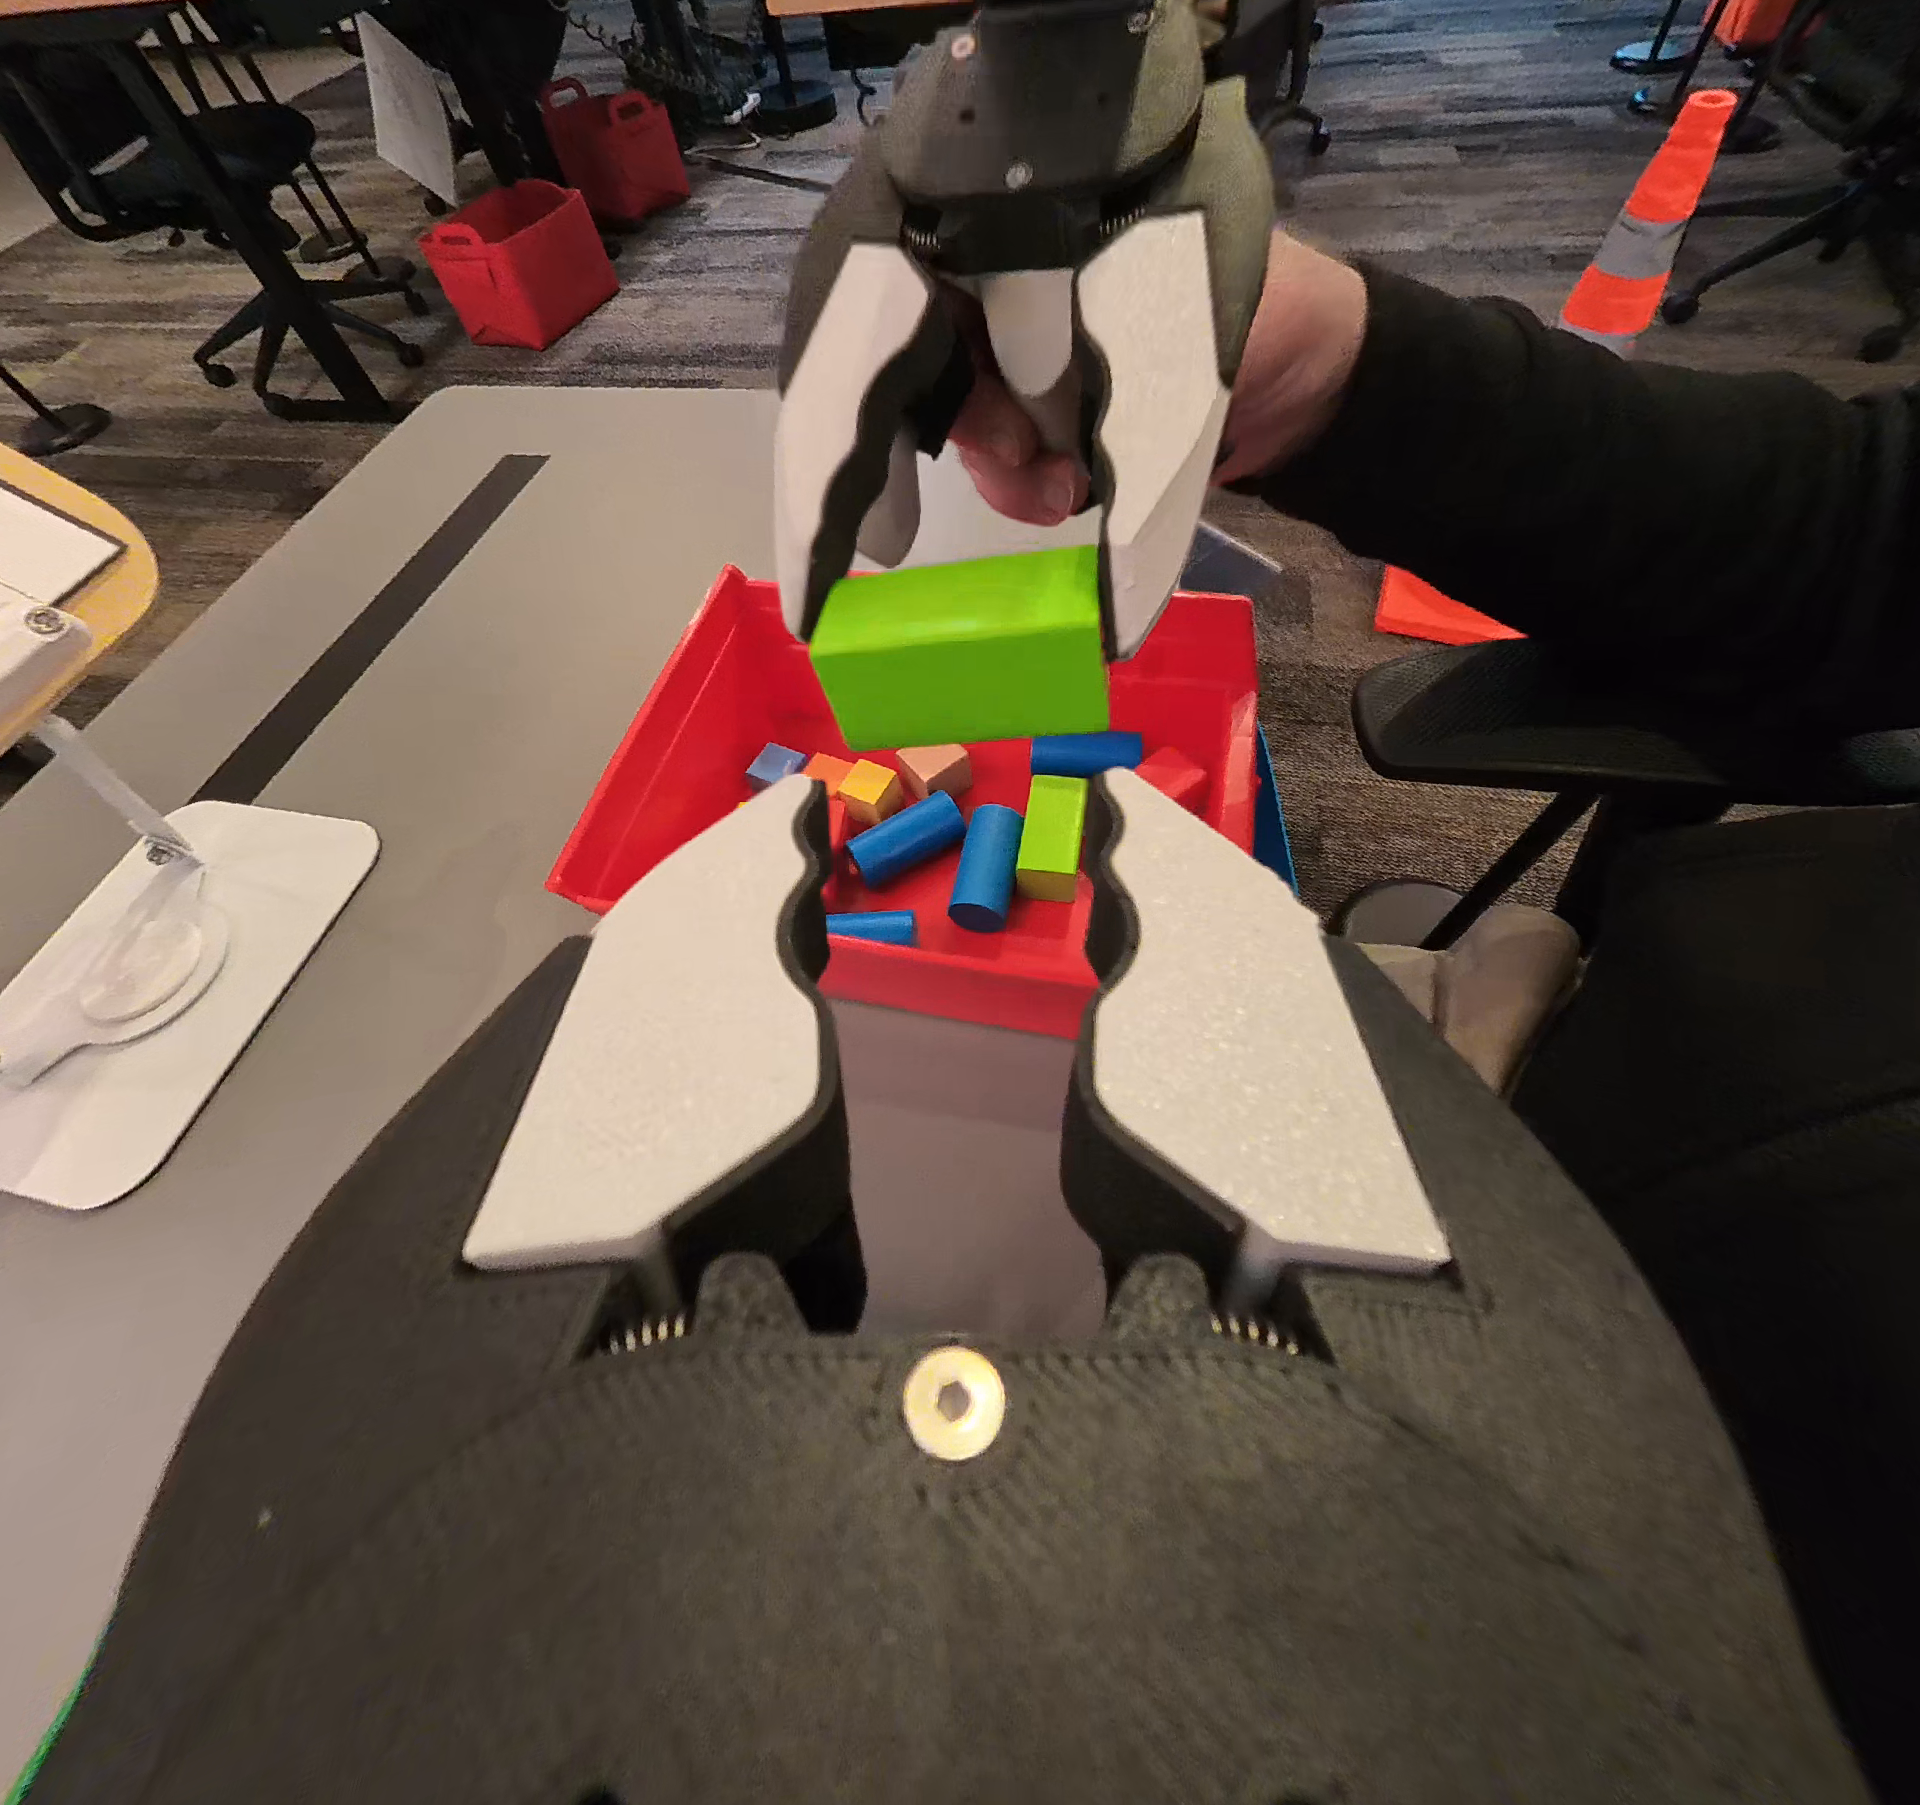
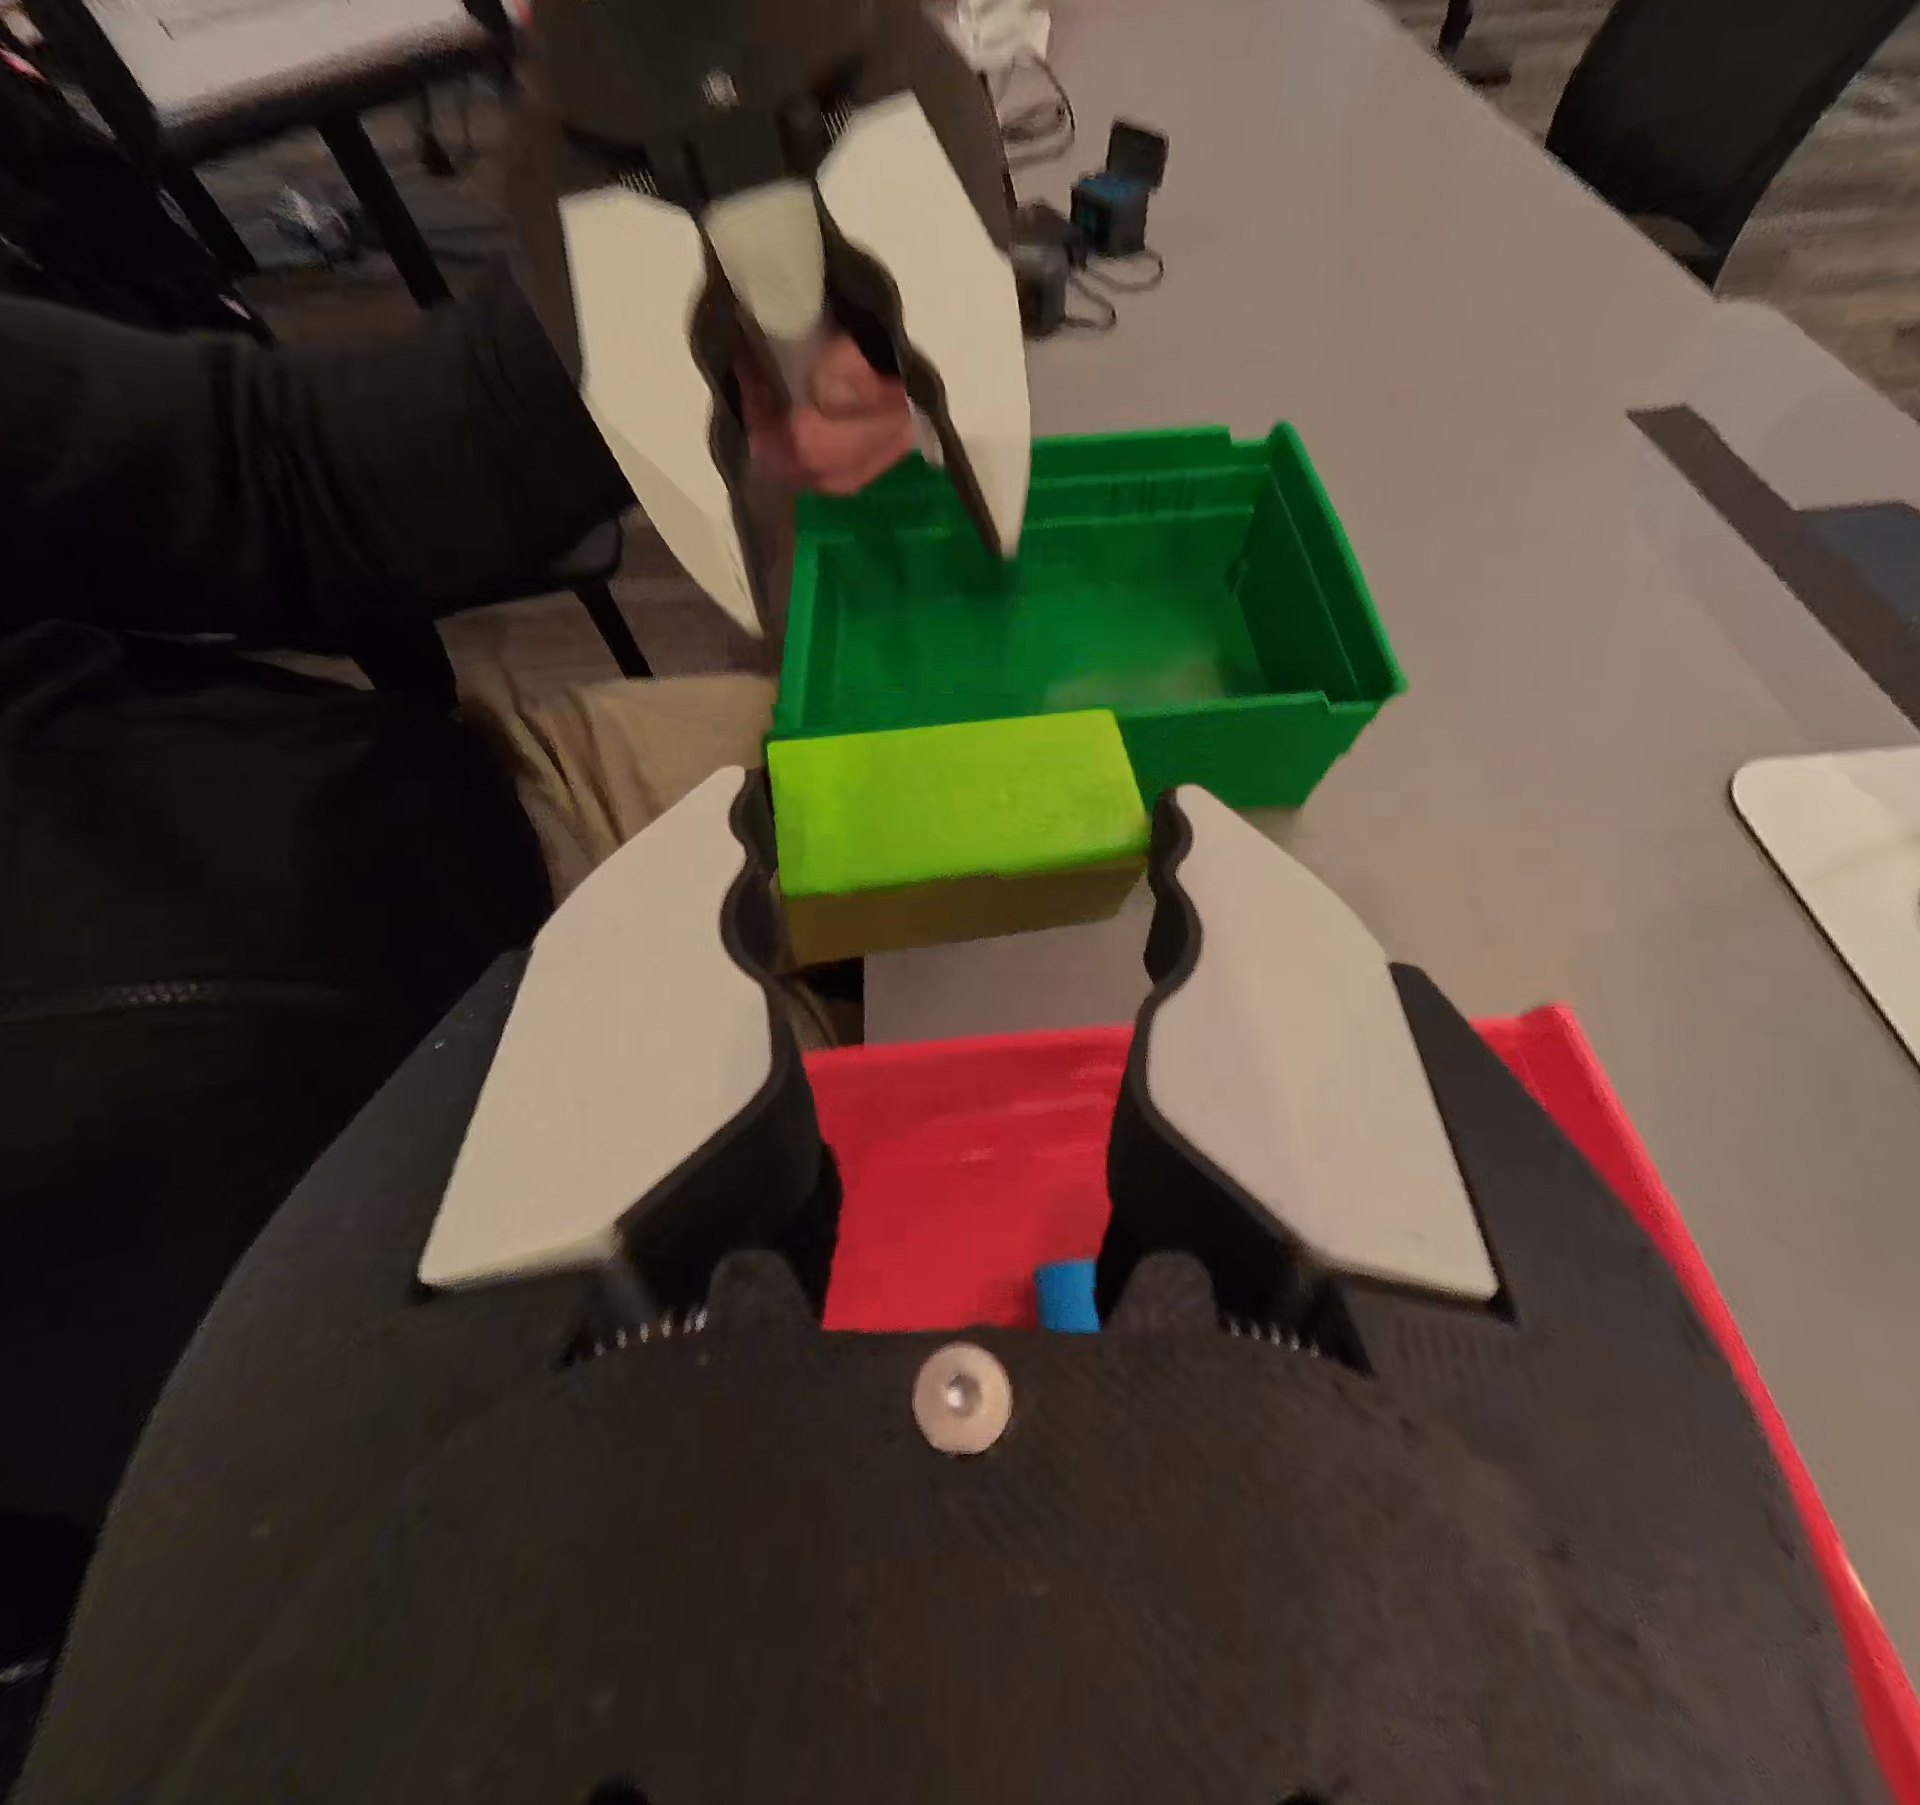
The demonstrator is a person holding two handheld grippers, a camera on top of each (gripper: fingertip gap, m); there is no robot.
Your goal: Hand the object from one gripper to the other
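My right gripper (image 2: 958,787) is shut on a bright green rectangular block (image 2: 951,805), its fingertips pressing on the block's two short ends. In the left wrist view the right gripper (image 1: 966,635) hangs tips-down and holds the green block (image 1: 961,659) above a red bin (image 1: 665,768). My left gripper (image 1: 956,784) is open and empty, its tips just below and short of the block. In the right wrist view the left gripper (image 2: 883,586) is seen open over an empty green bin (image 2: 1247,747).
The red bin holds several small coloured blocks and blue cylinders (image 1: 904,836); it also shows under my right gripper (image 2: 956,1163). A white stand base (image 1: 156,976) lies at the left on the grey table (image 1: 416,612). A black chair (image 1: 1558,716) stands at the right. There is about 5 cm between the tips of the two grippers.
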